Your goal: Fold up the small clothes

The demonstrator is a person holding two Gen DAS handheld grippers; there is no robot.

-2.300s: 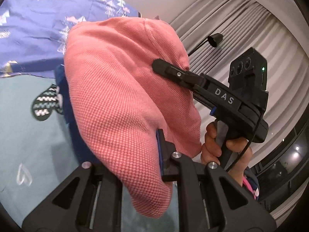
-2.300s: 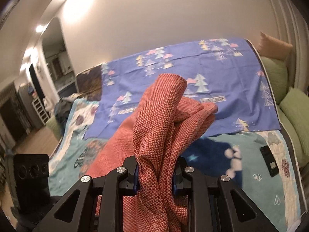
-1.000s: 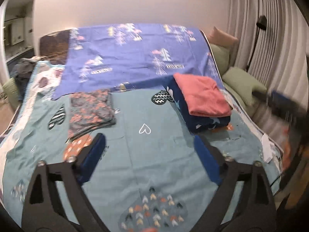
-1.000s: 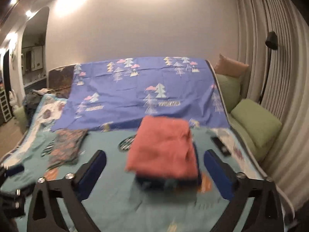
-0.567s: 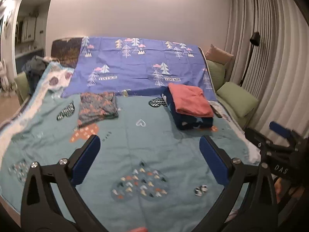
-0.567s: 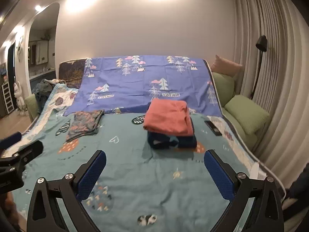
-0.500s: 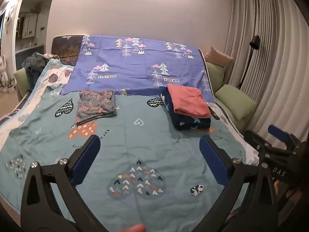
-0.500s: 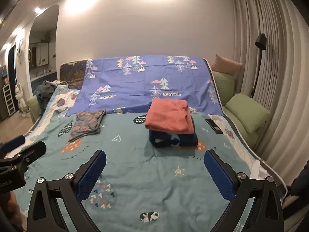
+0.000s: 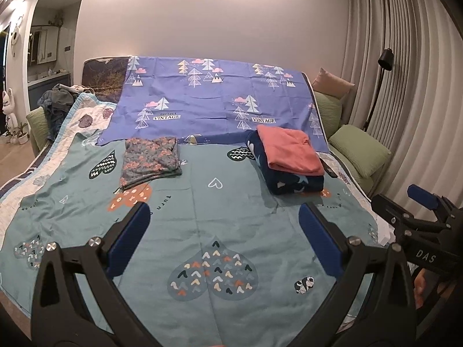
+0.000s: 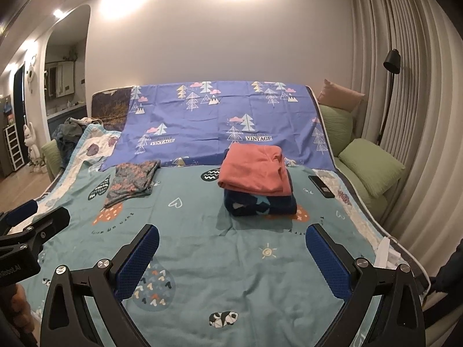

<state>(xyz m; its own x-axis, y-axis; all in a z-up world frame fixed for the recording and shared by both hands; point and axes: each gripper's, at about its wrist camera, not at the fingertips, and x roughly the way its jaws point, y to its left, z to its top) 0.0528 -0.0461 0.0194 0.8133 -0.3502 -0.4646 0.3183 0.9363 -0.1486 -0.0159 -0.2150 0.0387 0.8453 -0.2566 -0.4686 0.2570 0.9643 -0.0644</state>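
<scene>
Two grippers, left gripper point(image 9: 224, 232) and right gripper point(image 10: 231, 256), stand released with ridged blue pads spread wide at lower frame, while the folded coral knit garment point(image 10: 256, 172) lies right of centre atop a folded navy fleece point(image 10: 260, 204) on the smooth teal bedsheet point(image 10: 202, 231).

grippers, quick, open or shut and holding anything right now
Left gripper: open, holding nothing.
Right gripper: open, holding nothing.

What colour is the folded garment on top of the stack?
Salmon pink top garment, on a navy patterned one; clearest in the right wrist view.
</scene>
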